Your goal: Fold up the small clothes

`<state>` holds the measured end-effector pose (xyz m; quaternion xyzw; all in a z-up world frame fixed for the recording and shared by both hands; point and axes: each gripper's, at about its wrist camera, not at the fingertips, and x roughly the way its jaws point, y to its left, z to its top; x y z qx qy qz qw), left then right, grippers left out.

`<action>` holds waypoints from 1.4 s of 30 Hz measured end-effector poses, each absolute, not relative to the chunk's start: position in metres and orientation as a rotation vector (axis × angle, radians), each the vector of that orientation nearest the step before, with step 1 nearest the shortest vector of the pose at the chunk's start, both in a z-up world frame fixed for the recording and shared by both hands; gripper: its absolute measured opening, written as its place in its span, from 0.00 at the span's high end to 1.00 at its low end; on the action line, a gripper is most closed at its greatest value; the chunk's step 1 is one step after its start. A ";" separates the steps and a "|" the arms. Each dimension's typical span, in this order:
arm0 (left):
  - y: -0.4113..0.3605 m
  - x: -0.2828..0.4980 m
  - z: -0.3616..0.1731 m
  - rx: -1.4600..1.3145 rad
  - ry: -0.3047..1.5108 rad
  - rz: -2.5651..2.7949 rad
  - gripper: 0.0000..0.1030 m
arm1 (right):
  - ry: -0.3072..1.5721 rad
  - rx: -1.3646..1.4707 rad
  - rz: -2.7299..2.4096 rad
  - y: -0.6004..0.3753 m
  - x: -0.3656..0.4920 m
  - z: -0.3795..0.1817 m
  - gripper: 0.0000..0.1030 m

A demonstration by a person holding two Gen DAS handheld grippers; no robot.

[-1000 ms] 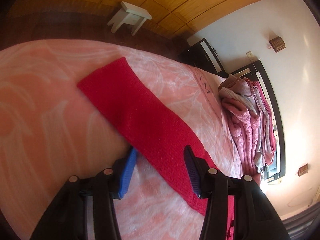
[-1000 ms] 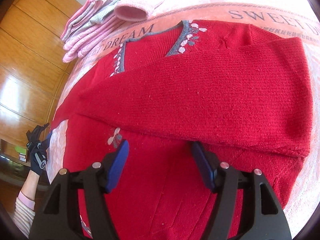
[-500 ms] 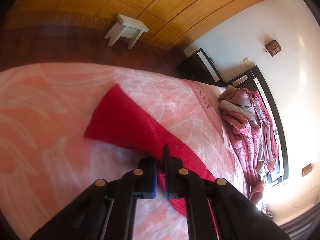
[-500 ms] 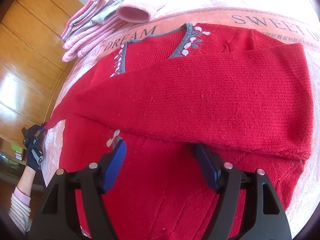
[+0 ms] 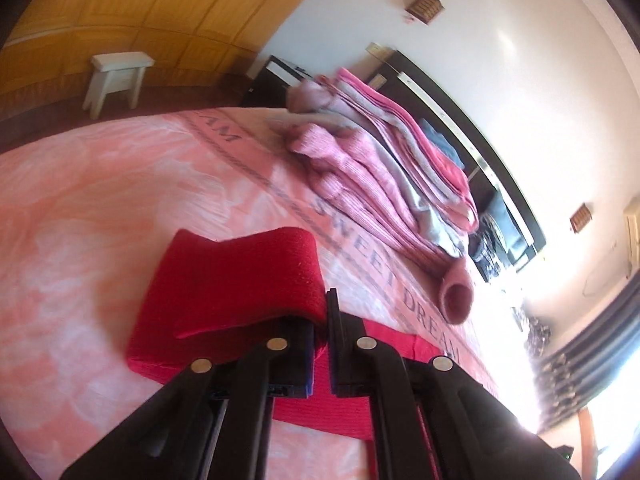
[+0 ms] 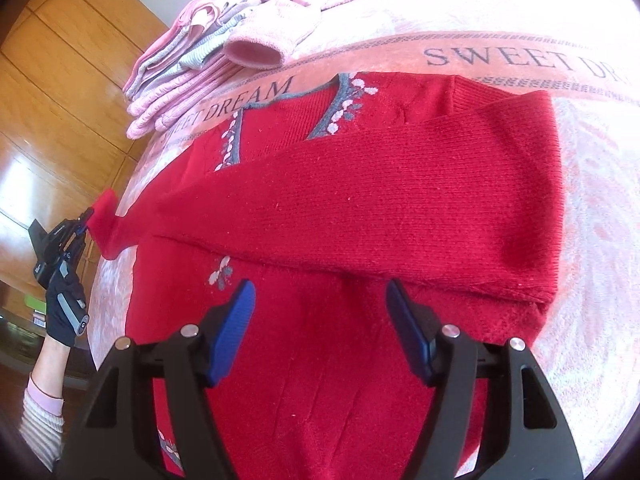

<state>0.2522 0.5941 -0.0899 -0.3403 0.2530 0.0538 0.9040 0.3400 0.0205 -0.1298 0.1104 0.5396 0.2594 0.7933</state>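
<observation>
The left tool [image 5: 320,344] pinches the soft, floppy sweater [image 6: 360,208] sleeve at lower centre; the right tool [image 6: 320,332] gapes.

Red sleeve [image 5: 236,280] between closed jaws

We count one red sweater [image 6: 360,216] on one pink bedspread [image 6: 520,20], one pile of pink clothes [image 5: 380,168], one white stool [image 5: 116,76], two small wall boxes [image 5: 425,8], two grippers [image 6: 320,328], and one gloved hand [image 6: 64,312].
</observation>
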 end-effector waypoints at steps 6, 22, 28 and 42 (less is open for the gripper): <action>0.501 0.287 -0.086 -0.594 0.582 -0.026 0.96 | 1.155 0.250 0.538 -0.005 0.337 -0.130 0.34; 0.282 0.332 -0.100 -0.468 0.676 -0.349 0.95 | 1.161 0.270 0.495 -0.049 0.331 -0.142 0.34; 0.252 0.345 -0.138 -0.465 0.801 -0.372 0.90 | 1.168 0.290 0.494 -0.057 0.332 -0.146 0.35; 0.257 0.310 -0.122 -0.352 0.891 -0.631 0.51 | 1.159 0.283 0.491 -0.032 0.342 -0.139 0.33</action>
